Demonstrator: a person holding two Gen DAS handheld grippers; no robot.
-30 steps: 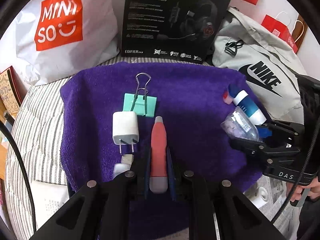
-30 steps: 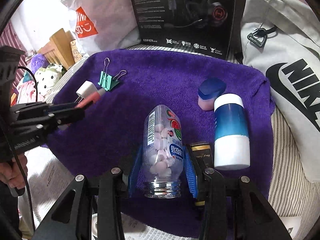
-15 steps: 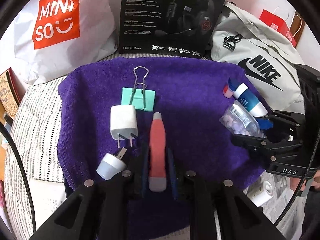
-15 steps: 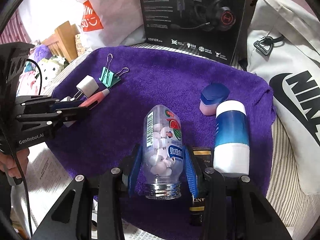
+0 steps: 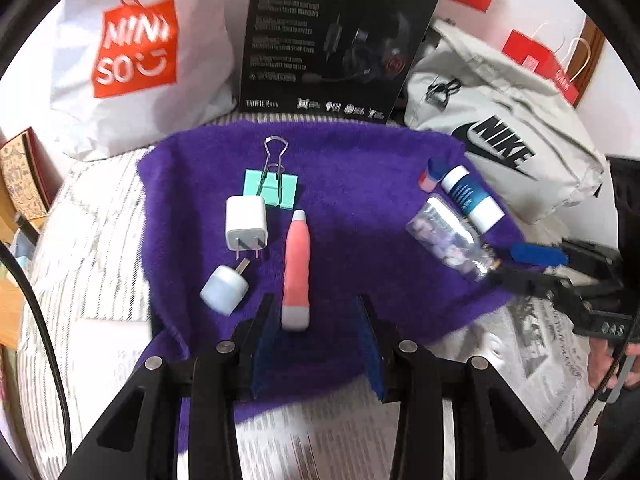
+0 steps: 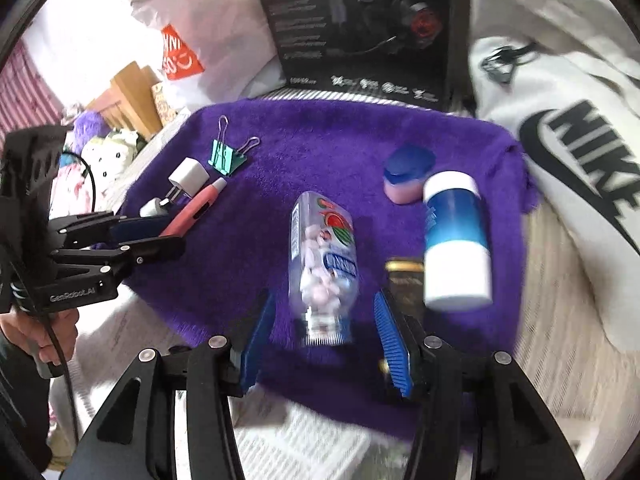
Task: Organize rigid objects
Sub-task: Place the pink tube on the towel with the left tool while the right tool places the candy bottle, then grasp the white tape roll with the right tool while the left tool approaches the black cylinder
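My left hand-held gripper (image 5: 316,320) is opening, pads clear of the pink pen (image 5: 296,268), which lies on the purple towel (image 5: 360,200) lengthwise between them, tip pointing away.

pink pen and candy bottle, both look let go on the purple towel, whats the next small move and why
Probably draw both grippers straight back off the towel. The left gripper is opening with the pink pen lying free between its pads, and the right gripper is opening around the candy bottle, pads clear of it. Both items rest in their groups, so backing out avoids nudging them.
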